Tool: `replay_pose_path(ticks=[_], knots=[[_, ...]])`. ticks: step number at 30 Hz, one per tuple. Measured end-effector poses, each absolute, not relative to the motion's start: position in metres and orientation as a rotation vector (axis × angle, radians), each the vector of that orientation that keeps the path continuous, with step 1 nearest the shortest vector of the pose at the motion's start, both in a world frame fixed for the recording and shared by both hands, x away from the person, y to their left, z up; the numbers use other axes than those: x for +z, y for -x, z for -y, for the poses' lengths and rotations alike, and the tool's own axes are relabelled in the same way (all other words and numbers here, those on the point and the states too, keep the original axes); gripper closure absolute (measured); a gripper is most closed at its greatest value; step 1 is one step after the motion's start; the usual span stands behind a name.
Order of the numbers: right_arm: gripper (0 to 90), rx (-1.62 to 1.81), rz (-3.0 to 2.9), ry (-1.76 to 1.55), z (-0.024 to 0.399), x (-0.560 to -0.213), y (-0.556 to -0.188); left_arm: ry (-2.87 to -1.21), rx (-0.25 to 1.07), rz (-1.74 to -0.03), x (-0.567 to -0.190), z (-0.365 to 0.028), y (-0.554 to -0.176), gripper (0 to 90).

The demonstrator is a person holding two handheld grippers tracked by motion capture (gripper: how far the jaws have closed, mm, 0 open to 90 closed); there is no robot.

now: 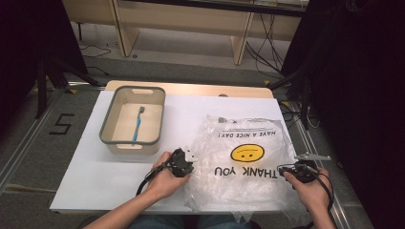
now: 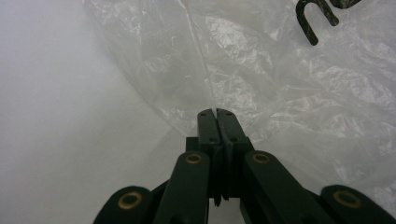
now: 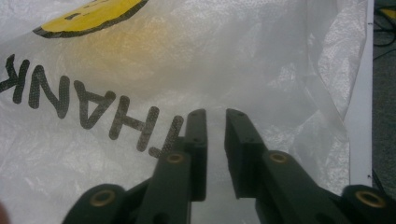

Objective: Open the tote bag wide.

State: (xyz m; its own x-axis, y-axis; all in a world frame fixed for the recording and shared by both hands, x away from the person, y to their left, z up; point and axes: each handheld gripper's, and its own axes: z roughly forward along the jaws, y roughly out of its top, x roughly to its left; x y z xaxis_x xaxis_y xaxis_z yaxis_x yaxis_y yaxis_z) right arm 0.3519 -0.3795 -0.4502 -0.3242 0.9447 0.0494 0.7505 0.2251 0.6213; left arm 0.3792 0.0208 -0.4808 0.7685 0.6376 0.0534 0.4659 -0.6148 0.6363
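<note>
A toothbrush (image 1: 137, 125) lies in the bin (image 1: 109, 125), left of the plastic bag (image 1: 243, 167) on the table (image 1: 95, 176).

Both forearms reach in from the near edge, one black two-jaw gripper in each hand.

The left gripper (image 1: 184, 162) has its jaws pressed together (tips meeting), angled forward and inward; the right gripper (image 1: 295, 172) points inward too, its jaws narrowly parted, wrist level, cable trailing back.

Clear bag (image 1: 243, 157) with yellow face, black lettering; blue toothbrush (image 1: 138, 125).
</note>
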Motion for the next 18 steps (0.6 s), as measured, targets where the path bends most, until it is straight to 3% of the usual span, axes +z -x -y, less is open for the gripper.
replay_pose_path(ticks=[5,18], knots=[[89.9,0.815,-2.190,-1.580,0.378,-0.449,-0.352,-2.345,0.440,-0.792,-0.473,-0.027,-0.388,89.4],[90.0,0.900,-2.186,-1.555,0.364,-0.448,-0.362,-2.246,0.586,-0.827,-0.451,-0.045,-0.420,89.5]])
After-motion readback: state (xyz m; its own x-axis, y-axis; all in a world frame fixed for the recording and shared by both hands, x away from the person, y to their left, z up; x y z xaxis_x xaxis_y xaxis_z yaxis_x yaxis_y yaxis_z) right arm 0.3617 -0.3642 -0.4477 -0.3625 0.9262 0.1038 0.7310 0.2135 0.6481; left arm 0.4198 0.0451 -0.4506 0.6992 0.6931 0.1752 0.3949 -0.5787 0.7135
